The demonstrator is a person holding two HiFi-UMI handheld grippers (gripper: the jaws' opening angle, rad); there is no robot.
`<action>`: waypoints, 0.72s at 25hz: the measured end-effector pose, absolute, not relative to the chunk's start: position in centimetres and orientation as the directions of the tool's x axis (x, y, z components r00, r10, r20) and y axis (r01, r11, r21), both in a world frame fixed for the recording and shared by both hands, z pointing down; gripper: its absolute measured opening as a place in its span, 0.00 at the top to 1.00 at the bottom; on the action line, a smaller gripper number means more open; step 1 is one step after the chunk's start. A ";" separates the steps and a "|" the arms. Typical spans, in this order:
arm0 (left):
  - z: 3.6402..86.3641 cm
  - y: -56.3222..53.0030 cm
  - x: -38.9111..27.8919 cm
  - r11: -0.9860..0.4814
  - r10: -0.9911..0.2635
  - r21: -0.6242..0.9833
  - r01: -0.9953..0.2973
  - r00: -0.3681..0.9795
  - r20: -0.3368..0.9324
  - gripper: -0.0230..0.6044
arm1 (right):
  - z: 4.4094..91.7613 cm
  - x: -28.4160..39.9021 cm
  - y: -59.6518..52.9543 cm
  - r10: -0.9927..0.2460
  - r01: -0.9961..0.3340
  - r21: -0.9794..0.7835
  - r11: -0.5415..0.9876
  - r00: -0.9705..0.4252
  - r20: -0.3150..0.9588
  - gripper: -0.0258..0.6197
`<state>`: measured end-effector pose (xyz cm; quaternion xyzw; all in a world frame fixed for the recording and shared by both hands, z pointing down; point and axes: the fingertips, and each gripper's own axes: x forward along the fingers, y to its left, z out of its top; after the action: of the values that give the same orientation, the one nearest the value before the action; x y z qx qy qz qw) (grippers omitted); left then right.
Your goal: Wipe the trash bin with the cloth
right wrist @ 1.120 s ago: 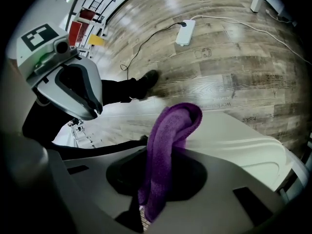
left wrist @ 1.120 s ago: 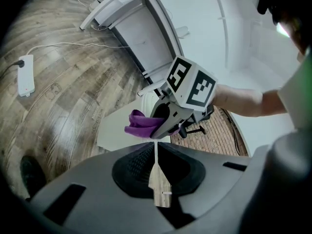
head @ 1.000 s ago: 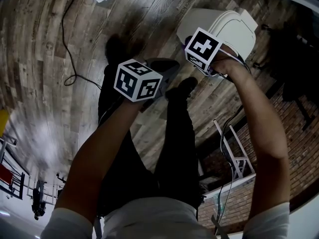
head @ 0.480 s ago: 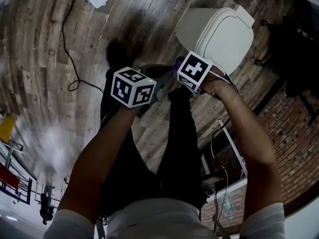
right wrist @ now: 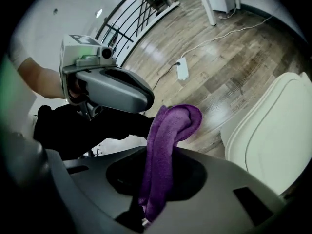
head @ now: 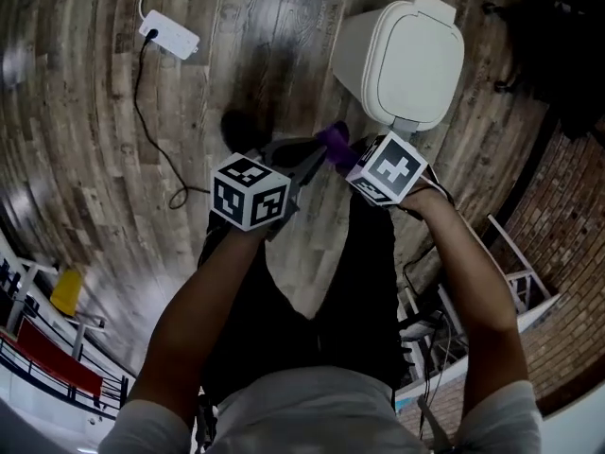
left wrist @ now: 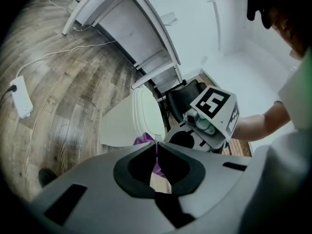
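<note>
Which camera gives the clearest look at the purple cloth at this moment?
The right gripper view: the purple cloth hangs folded, large and central, pinched in the right gripper. The head view shows only a small purple tuft beside that gripper, and the left gripper view shows just a sliver.

One trash bin [head: 406,60], one cloth [head: 335,144], one power strip [head: 170,34], two hand-held grippers [left wrist: 156,144] [right wrist: 157,149].
</note>
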<state>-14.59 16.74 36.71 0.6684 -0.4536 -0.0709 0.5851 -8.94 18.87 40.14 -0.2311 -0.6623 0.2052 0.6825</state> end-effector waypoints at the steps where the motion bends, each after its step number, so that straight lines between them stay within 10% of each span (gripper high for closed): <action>1: 35.9 16.5 -14.8 0.076 -0.683 0.843 -0.532 0.588 0.433 0.95 | 39.4 -9.3 18.7 0.579 0.003 -0.579 0.816 -0.012 0.816 0.84; 18: 26.1 11.8 -9.7 -0.267 -0.520 0.753 -0.601 0.748 0.413 0.95 | 33.4 -4.5 11.6 0.131 -0.457 -0.409 0.790 -0.526 0.840 0.84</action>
<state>-9.67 11.80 26.09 0.7947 -0.3526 0.0414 0.4923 -4.54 11.63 33.39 0.0998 -0.8173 0.3082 0.4766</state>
